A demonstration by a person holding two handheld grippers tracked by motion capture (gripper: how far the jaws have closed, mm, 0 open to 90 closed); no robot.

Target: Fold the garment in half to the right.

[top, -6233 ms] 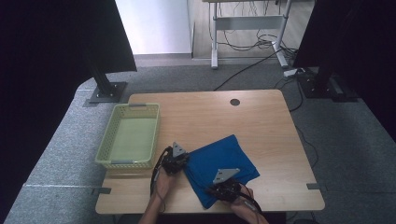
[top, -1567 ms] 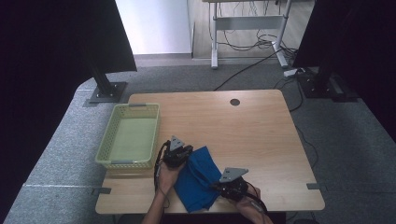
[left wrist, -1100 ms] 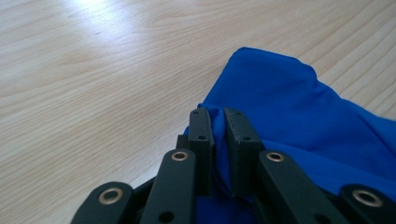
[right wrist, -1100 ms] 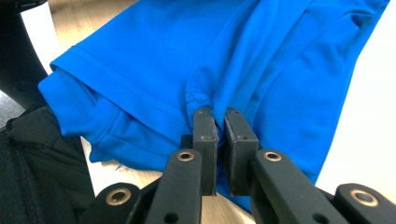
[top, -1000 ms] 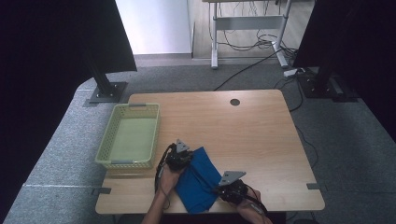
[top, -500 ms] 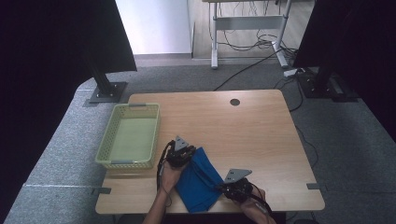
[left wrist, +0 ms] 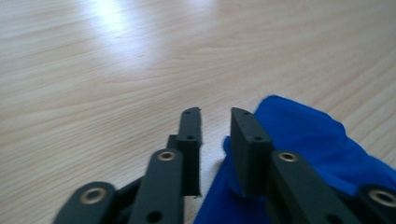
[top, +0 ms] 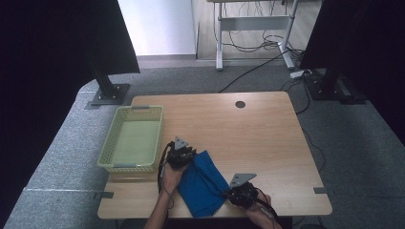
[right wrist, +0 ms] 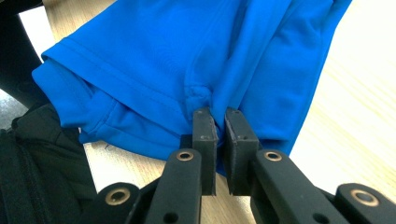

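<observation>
We found the right claw (right wrist: 217,122) clamped together on a bunched fold of the blue garment (right wrist: 196,60), its jaws pinching the cloth near a stitched hem. The left claw (left wrist: 215,114) stood slightly apart, its jaws having just been opening; the cloth's edge lay against and beneath one jaw, with no fabric gripped between them. We read no brand, label or writing on the garment or on either claw. In the high view the blue garment (top: 201,183) lay folded on the near part of the surface (top: 248,129), its long axis running from the left claw (top: 183,155) at its far left corner down towards the near edge, the right claw (top: 238,194) at its near right side. A pale green basket (top: 109,151) stood just left of the left claw.
</observation>
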